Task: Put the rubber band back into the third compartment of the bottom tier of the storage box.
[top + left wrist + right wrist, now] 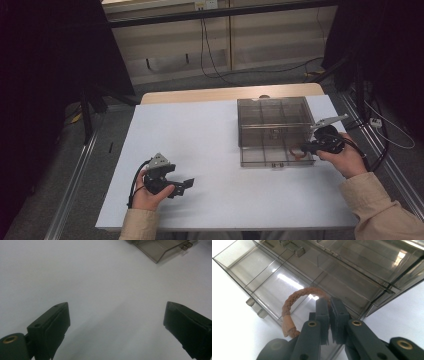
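Note:
A brown braided bracelet point(292, 300) hangs as a loop from my right gripper point(329, 301), whose jaws are shut on its far side. In the high view the bracelet point(298, 153) sits above the near right corner of a clear smoky plastic compartment box point(272, 131) with its lid open, and the right gripper point(305, 148) is held by a hand at the box's right edge. The box's compartments point(274, 280) lie just beyond the bracelet. My left gripper point(186, 185) rests low over the white table near the front left, open, with nothing between its jaws point(117, 315).
The white table top point(200, 145) stretches between the two hands. A corner of the box point(160, 250) shows far off in the left gripper view. Cables and a wooden wall lie behind the table; metal rails run along both sides.

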Demonstrator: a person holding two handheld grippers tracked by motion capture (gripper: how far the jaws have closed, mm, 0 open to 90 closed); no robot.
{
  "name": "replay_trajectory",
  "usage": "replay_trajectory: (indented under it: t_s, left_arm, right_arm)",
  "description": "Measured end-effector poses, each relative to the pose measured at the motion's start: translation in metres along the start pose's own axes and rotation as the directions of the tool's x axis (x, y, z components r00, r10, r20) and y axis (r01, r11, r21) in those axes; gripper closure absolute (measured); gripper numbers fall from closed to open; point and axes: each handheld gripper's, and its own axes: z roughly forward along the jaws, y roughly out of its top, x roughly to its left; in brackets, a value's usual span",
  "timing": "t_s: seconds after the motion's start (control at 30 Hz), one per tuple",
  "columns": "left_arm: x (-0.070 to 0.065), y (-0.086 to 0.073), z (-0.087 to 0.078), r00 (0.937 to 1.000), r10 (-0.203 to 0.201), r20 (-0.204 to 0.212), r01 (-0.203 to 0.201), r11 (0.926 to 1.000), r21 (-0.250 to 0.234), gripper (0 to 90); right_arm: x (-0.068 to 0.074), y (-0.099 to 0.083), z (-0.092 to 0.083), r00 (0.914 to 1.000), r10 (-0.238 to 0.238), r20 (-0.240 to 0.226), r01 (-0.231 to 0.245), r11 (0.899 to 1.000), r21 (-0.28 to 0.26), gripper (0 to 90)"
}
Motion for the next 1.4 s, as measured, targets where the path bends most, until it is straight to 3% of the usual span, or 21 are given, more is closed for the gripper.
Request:
replay_trajectory:
  t_s: [0.3, 0.37, 0.43, 0.9, 1.0, 1.4]
  left_arm:
    - [0.000, 0.000, 0.000, 1.0000, 0.003, 0.002, -0.003, 1.0000, 0.004, 7.1]
    - [0.000, 0.000, 0.000, 1.0000, 0.002, 0.004, -0.002, 1.0000, 0.003, 7.1]
    - [0.000, 0.000, 0.000, 1.0000, 0.000, 0.003, 0.000, 1.0000, 0.002, 7.1]
    - [0.000, 0.000, 0.001, 1.0000, 0.000, 0.002, 0.000, 1.0000, 0.003, 7.1]
    - [0.000, 0.000, 0.001, 1.0000, 0.000, 0.002, 0.000, 1.0000, 0.003, 7.1]
    - [0.000, 0.000, 0.000, 1.0000, 0.000, 0.003, 0.000, 1.0000, 0.004, 7.1]
  right_arm:
    - [-0.004, -0.005, 0.001, 0.9999, 0.004, 0.014, -0.004, 1.000, 0.014, 84.5]
    - [-0.005, -0.006, 0.001, 1.0000, 0.003, 0.008, -0.003, 1.000, 0.006, 77.8]
    - [-0.004, -0.005, 0.000, 0.9999, -0.006, 0.015, 0.006, 1.000, 0.002, 77.1]
    - [0.016, 0.000, -0.005, 0.9964, -0.016, -0.083, 0.012, 0.999, -0.052, 60.9]
    - [0.022, 0.001, -0.006, 0.9929, -0.017, -0.118, 0.010, 0.998, -0.066, 53.2]
    - [0.042, 0.005, -0.004, 0.9837, -0.041, -0.175, 0.023, 0.994, -0.105, 31.7]
